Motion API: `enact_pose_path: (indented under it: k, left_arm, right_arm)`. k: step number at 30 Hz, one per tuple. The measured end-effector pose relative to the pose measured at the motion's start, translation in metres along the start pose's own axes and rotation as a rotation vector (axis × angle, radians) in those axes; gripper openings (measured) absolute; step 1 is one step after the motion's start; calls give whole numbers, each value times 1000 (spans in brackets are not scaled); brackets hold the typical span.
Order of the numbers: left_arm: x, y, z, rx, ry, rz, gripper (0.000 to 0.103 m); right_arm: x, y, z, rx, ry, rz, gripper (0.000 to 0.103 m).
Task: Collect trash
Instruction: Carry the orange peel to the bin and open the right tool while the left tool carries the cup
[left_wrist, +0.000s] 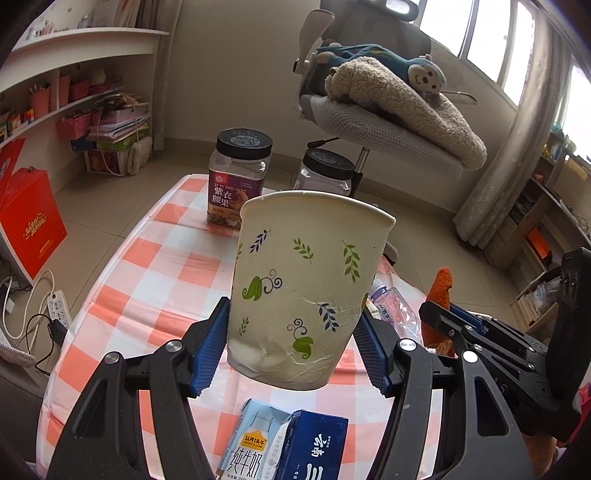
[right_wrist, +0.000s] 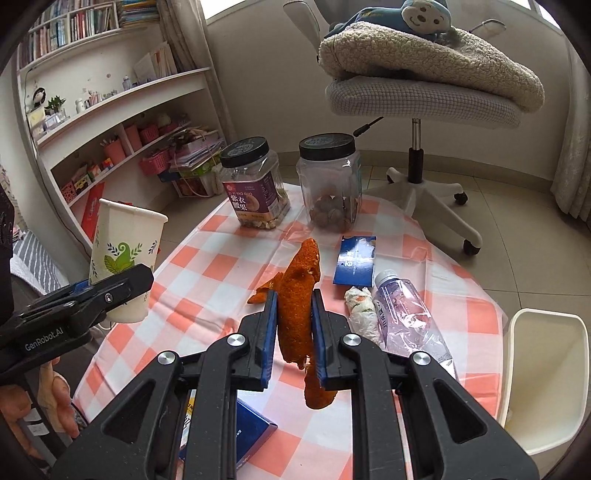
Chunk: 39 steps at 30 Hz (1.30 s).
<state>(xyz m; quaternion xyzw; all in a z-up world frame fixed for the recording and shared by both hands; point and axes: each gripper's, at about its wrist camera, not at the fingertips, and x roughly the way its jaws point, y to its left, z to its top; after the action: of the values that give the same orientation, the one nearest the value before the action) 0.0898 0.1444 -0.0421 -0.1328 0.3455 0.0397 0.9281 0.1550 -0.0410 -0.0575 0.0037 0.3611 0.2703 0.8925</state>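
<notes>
Room: bookshelves at left wall, office chair (right_wrist: 421, 92) with fleece blanket behind surface (right_wrist: 207, 258), orange-white check cloth on it. Two black-lidded jars (right_wrist: 255, 181) at far edge. On cloth: blue packet (right_wrist: 354, 260), crumpled wrapper (right_wrist: 360, 310), crushed water bottle (right_wrist: 402, 317); milk carton (left_wrist: 255, 443) at near edge. White bin (right_wrist: 546, 380) beyond right edge. Left tongs (left_wrist: 291, 343) half open, clamped on paper cup (left_wrist: 303, 288), lifted clear. Right tongs (right_wrist: 293, 332) closed on orange peel (right_wrist: 299, 291), above cloth.
</notes>
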Motion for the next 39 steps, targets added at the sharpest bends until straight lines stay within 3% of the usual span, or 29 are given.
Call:
enact_pose_path:
  k: [24, 39]
  left_arm:
    - [9, -59, -12, 54, -10, -72, 63]
    - [23, -96, -18, 104, 15, -120, 63]
  right_arm:
    - [-39, -46, -7, 49, -47, -72, 17]
    - [-66, -117, -17, 157, -62, -201, 17]
